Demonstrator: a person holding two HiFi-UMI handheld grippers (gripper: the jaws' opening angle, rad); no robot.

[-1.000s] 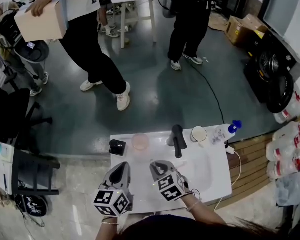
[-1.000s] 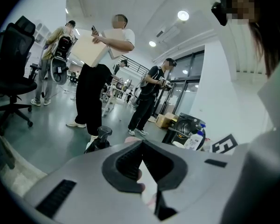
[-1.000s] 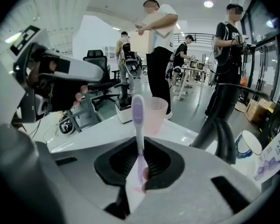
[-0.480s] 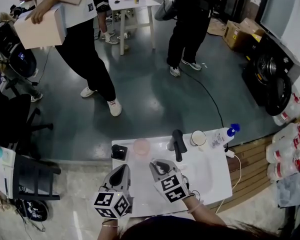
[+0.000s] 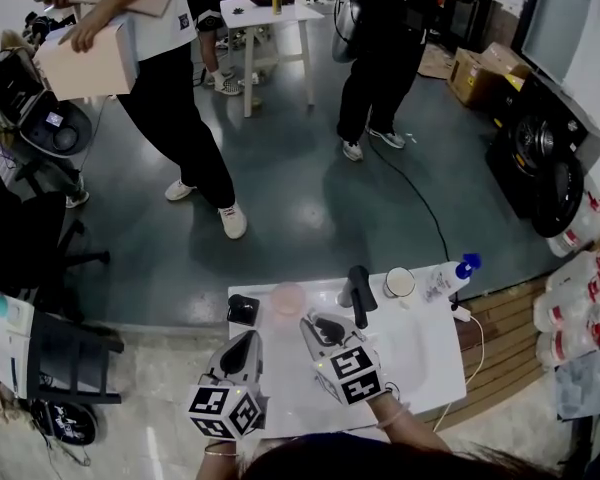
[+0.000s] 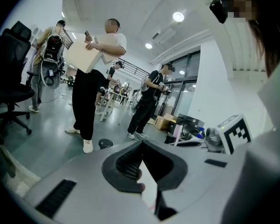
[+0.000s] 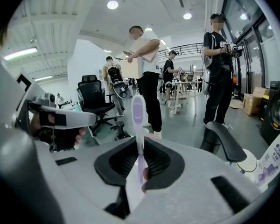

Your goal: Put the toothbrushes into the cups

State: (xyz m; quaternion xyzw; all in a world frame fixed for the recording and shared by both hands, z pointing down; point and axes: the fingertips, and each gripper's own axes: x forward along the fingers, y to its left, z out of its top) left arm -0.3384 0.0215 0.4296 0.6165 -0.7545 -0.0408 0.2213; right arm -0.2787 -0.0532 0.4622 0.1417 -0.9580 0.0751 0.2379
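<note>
Toothbrush (image 7: 138, 113), purple, stands upright, clamped in the right gripper's (image 7: 140, 149) jaws above the white worktop (image 5: 435, 353). The left gripper's (image 6: 141, 149) jaws are together, holding nothing. Beyond stand a pink cup (image 5: 287, 298) and a white cup (image 5: 399, 282).

2 grey grippers, left (image 5: 248, 338) and right (image 5: 318, 323), each bear a black-and-white marker cube (image 5: 225, 409) and ribbed black pads (image 6: 126, 164); thin bracelets (image 5: 388, 417) circle the wrists.
</note>
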